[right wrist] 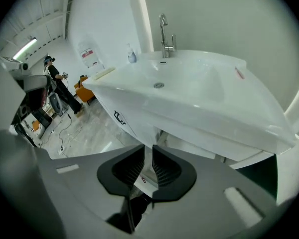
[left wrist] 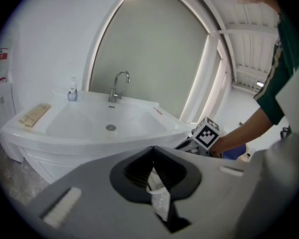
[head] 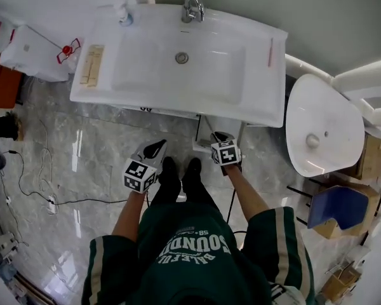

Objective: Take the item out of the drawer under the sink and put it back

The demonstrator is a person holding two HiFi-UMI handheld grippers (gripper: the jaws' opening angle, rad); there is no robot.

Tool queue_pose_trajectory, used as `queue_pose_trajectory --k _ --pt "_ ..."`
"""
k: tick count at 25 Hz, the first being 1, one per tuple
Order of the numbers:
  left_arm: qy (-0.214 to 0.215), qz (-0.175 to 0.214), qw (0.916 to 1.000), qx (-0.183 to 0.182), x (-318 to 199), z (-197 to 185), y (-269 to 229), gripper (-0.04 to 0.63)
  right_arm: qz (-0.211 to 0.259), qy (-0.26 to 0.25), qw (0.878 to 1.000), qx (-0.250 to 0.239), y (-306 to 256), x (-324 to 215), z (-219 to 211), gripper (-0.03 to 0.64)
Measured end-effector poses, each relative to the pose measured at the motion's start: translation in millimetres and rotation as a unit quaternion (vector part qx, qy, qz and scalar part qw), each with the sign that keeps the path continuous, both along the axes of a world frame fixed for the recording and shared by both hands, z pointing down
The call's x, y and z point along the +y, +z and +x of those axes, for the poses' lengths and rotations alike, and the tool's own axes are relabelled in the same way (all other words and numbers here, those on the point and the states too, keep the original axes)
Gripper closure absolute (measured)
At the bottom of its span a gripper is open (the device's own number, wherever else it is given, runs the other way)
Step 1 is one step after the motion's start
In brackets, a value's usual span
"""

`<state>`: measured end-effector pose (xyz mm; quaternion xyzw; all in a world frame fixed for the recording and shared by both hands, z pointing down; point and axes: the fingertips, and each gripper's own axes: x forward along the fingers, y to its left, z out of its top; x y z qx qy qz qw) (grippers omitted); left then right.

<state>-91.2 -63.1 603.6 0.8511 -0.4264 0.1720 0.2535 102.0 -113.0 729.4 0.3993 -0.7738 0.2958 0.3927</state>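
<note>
I stand at a white sink [head: 260, 75] with a chrome faucet [head: 192, 6]. My left gripper [head: 153, 150] hangs in front of the basin's front edge. In the left gripper view the left gripper [left wrist: 152, 158] is shut on a crinkled white wrapper [left wrist: 159, 198]. My right gripper [head: 221, 136] is just below the basin's front edge, and its marker cube [left wrist: 207, 132] shows in the left gripper view. The right gripper [right wrist: 145, 151] has a flat white packet with red print [right wrist: 145, 181] pinched between its pads. A white cabinet part [head: 206, 146] shows under the basin; I cannot make out the drawer.
A soap bottle [head: 124, 14], a wooden bar [head: 92, 64] and a thin red stick [head: 270, 51] lie on the sink's rim. A second white basin [head: 324, 132] stands to the right, with a blue seat [head: 340, 205] near it. Cables [head: 44, 183] run over the floor at the left.
</note>
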Motion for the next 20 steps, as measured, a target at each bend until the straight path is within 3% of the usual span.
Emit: queue_pose_trajectory --k 3,6,12,20 --pt "0.0 0.014 0.9999 0.0 -1.5 -1.2 -18.1 0.545 0.024 0.01 1.0 -0.016 -33.9 2.8 -3.4 0.566" --pt "-0.001 0.036 0.9994 -0.001 -11.0 -5.5 -36.1 0.545 0.053 0.02 0.998 -0.023 -66.4 -1.6 -6.4 0.613" --pt "-0.012 0.077 0.997 0.003 -29.5 -12.8 -70.6 0.545 0.117 0.028 0.991 -0.063 -133.1 -12.2 -14.6 0.615" --pt "-0.027 0.125 0.9918 0.009 -53.2 -24.5 -113.3 0.545 0.234 0.028 0.964 -0.121 -237.8 -41.5 -26.8 0.615"
